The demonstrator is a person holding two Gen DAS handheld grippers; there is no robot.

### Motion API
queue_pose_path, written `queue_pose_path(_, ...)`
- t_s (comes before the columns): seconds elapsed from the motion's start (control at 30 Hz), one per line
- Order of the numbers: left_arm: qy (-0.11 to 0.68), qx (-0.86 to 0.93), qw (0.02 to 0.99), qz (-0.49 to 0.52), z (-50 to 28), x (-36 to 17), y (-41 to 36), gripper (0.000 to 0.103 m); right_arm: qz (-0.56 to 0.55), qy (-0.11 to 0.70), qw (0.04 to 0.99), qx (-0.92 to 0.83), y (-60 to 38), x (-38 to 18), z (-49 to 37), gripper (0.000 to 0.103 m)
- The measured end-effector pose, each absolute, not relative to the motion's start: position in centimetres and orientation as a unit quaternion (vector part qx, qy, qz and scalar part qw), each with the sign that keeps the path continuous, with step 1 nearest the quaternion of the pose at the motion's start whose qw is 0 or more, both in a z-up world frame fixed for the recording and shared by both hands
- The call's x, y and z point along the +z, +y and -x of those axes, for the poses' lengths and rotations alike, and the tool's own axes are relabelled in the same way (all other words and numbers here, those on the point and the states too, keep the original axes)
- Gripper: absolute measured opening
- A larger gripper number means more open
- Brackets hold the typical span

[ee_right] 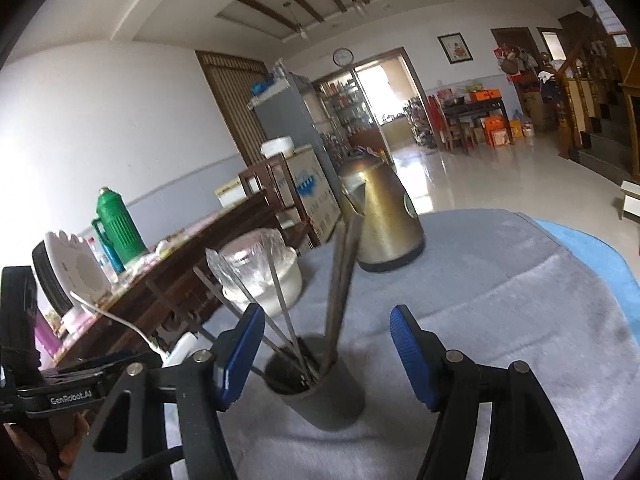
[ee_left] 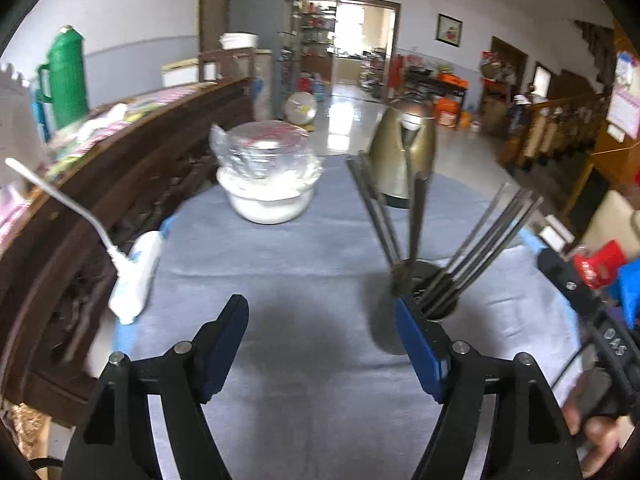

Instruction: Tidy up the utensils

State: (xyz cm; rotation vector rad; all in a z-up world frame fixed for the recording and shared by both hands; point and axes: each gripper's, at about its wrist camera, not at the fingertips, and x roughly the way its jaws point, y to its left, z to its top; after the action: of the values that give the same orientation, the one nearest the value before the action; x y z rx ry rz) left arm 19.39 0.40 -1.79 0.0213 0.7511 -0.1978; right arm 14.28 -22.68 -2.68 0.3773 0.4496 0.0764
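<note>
Clearly the cup (ee_right: 320, 384) stands upright on the grey cloth (ee_right: 500, 300), near the kettle (ee_right: 380, 216) and well in front of it; it looks rigid but top-heavy, best held low on its wall. Inside it, the utensils (ee_right: 340, 280) fan out, slim, stiff and probably slick. Both the left gripper (ee_left: 320, 348) and right gripper (ee_right: 328, 352) are spread, holding nothing.

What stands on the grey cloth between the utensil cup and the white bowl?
Nothing: in the left wrist view only bare grey cloth lies between the utensil cup and the white bowl.
</note>
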Motion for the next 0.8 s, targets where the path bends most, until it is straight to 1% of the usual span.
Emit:
queue_pose_path(0.2, 0.344, -0.05, 0.937, -0.04, -17.3, -1.4, 0.5, 0.079, -0.173, 0.247, 0.953, 0.028, -23.0, -2.6, -11.9, 0.07)
queue_pose_path(0.3, 0.337, -0.041, 0.939, -0.051, -16.5, -1.3, 0.2, 0.082, -0.174, 0.256, 0.95, 0.026, -23.2, -2.5, -10.6, 0.07)
queue_pose_path(0.37, 0.33, -0.035, 0.941, -0.062, -15.8, -1.2, 0.1, 0.087, -0.172, 0.26, 0.95, 0.024, -23.3, -2.4, -9.8, 0.07)
queue_pose_path(0.57, 0.324, -0.026, 0.942, -0.079, -14.2, -1.1, -0.4, 0.087, -0.16, 0.274, 0.948, 0.027, -23.2, -1.6, -7.4, 0.07)
queue_pose_path(0.8, 0.336, -0.014, 0.938, -0.082, -12.6, -1.8, -0.4, 0.087, -0.133, 0.294, 0.946, 0.028, -22.2, -1.5, -4.7, 0.07)
